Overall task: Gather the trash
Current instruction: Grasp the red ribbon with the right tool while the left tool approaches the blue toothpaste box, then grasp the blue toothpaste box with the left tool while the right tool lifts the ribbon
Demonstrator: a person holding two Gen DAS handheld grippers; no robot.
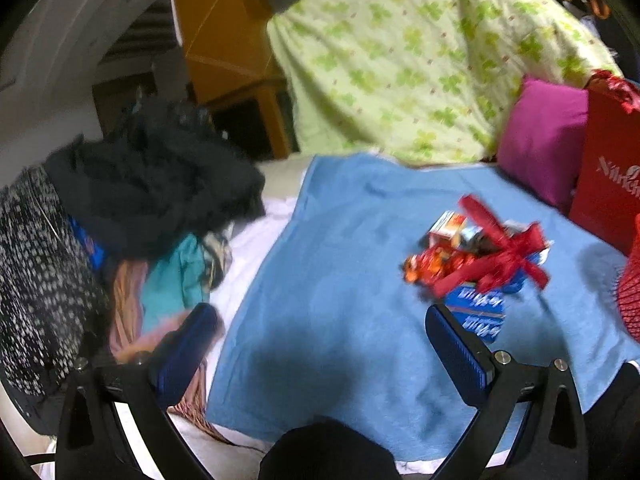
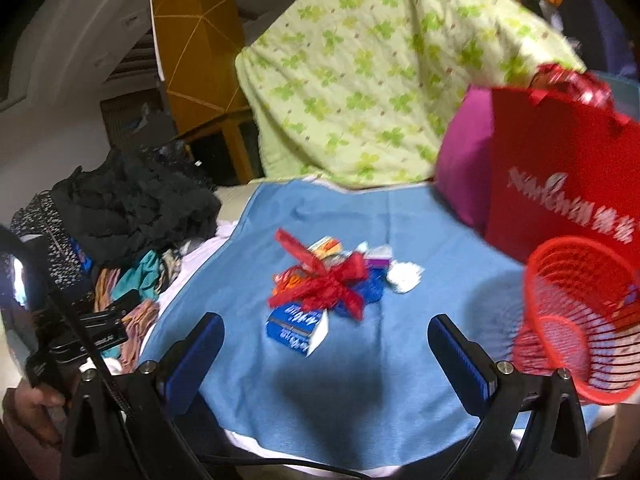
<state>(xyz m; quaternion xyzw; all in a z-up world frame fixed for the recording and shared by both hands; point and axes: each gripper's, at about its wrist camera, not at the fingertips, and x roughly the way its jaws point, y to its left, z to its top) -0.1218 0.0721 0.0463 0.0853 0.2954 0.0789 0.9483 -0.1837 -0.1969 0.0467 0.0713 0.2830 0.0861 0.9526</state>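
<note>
Trash pile | ahead of right tongs | tongs agape, empty

Bare blue towel ahead of right tongs; red basket crowds their right, clothes pile left

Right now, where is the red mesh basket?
In the right wrist view, the red mesh basket lies tipped on the blue towel, right of the trash pile, below the red bag.
</note>
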